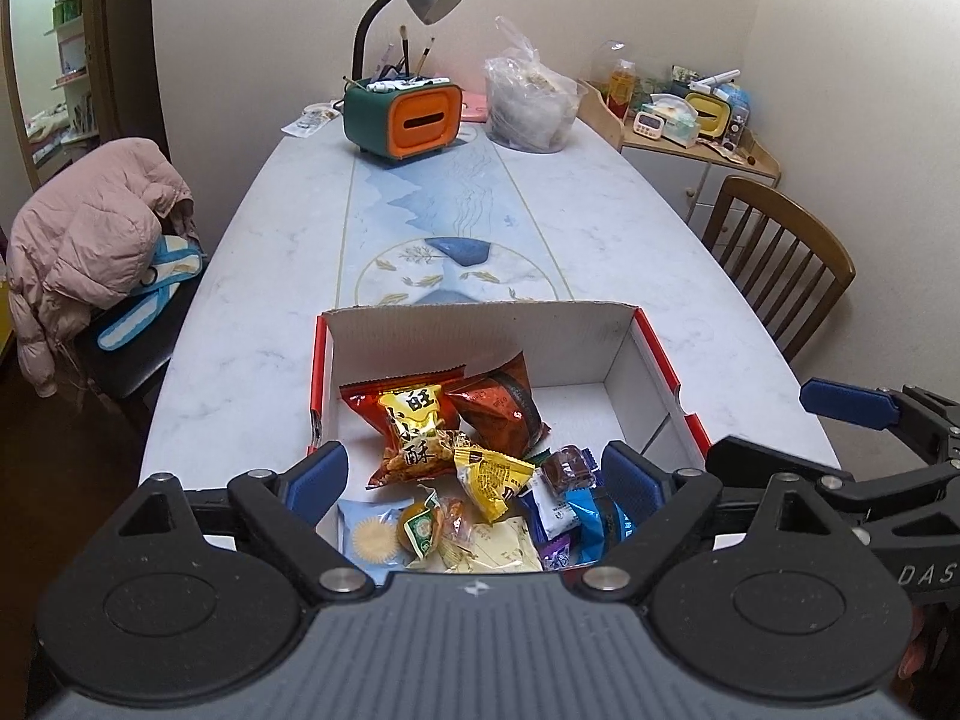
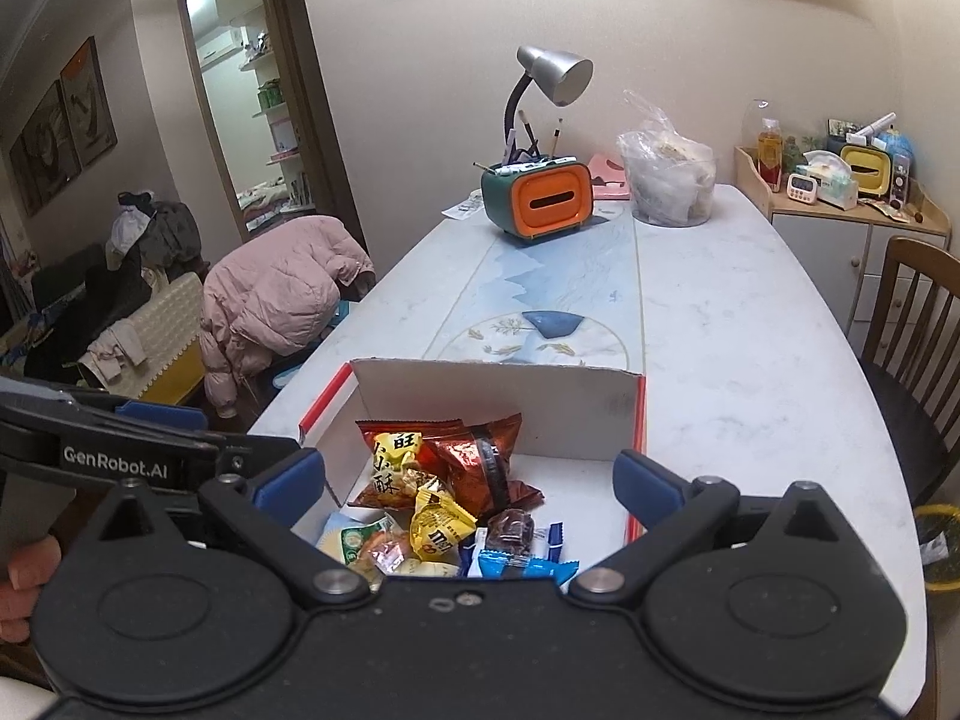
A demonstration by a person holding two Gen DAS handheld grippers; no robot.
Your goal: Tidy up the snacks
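- Both grippers hang over the cardboard box (image 1: 480,324): the left gripper (image 1: 477,474) has its blue pads spread wide with nothing between them, and the right gripper (image 2: 468,480) is equally splayed and empty.
- Snacks (image 1: 456,468) lie heaped at the box's near end, probably dropped there loosely; the far half shows bare white floor.
- Crinkly foil dominates: a red-and-yellow packet (image 1: 414,432) leans on a dark red pouch (image 1: 498,402), with a small yellow wrapper (image 1: 489,477) and blue sachets (image 2: 522,564) below.
- The box, white corrugated inside with red edging, sits on a smooth marble-patterned table (image 1: 630,228), likely kept near for easy reach.
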